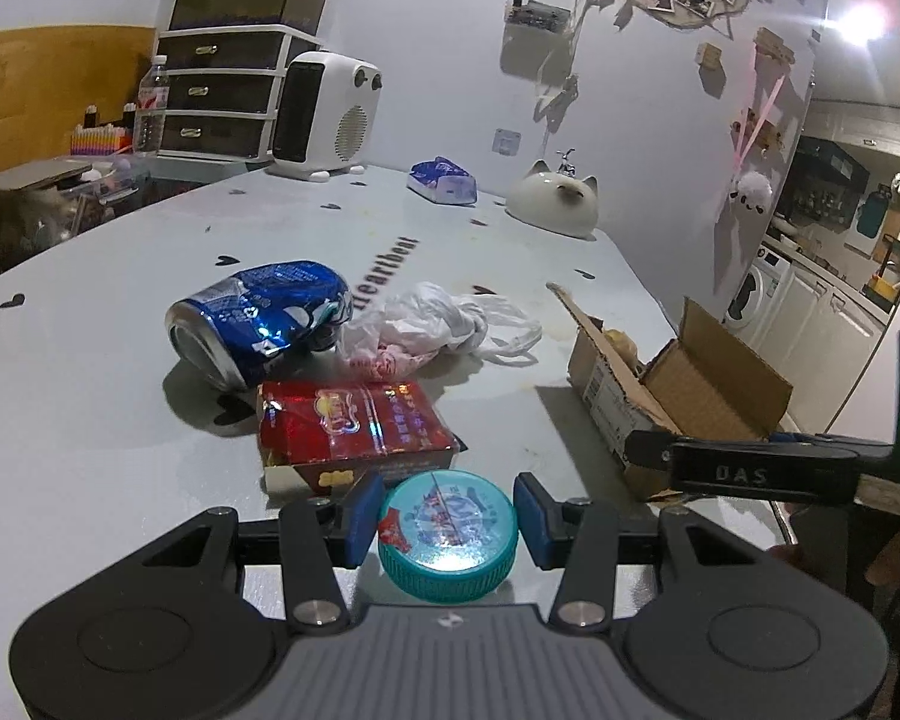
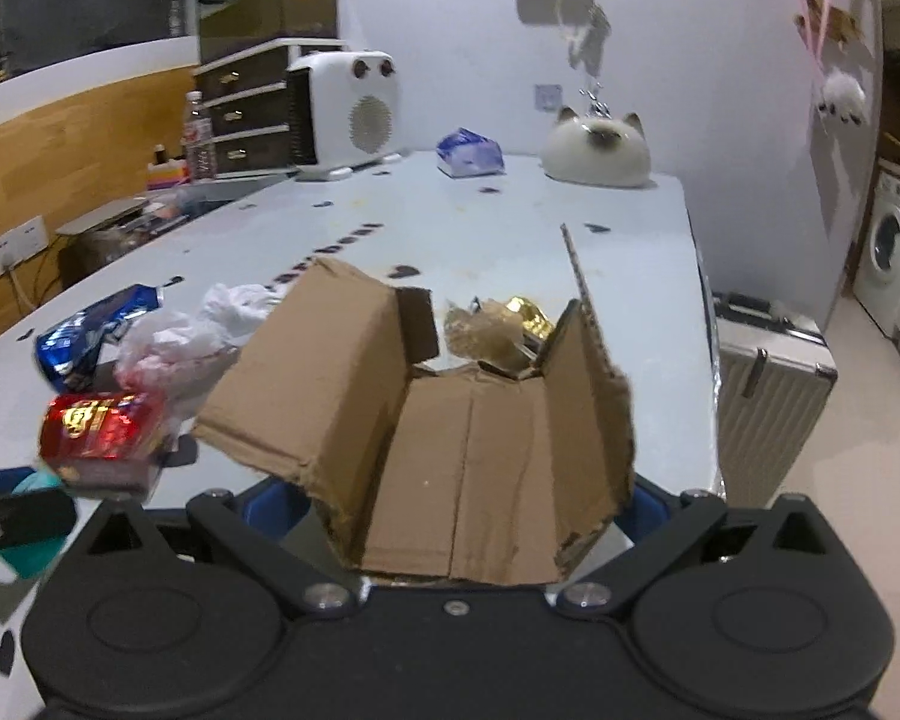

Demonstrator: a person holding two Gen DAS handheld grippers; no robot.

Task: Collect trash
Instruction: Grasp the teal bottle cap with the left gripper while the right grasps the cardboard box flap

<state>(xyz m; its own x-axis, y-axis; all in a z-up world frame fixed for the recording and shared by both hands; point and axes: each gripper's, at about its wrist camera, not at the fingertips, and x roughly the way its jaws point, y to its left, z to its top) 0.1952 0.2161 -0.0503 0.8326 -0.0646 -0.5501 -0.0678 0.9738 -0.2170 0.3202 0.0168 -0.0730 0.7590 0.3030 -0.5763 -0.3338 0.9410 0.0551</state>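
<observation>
At the bottom middle of the left view, the left gripper (image 1: pixel 448 515) clenches a teal cap (image 1: pixel 448 536), while the right gripper (image 2: pixel 468 507) grips the near end of an open cardboard box (image 2: pixel 468 450) holding gold and brown wrappers (image 2: pixel 504 324), with a red pack (image 1: pixel 354 420), crushed can (image 1: pixel 258 318) and plastic bag (image 1: pixel 444 318) left of it.

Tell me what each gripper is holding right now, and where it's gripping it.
The left gripper holds the teal bottle cap by its opposite sides. The right gripper holds the open cardboard box by its near end.
</observation>
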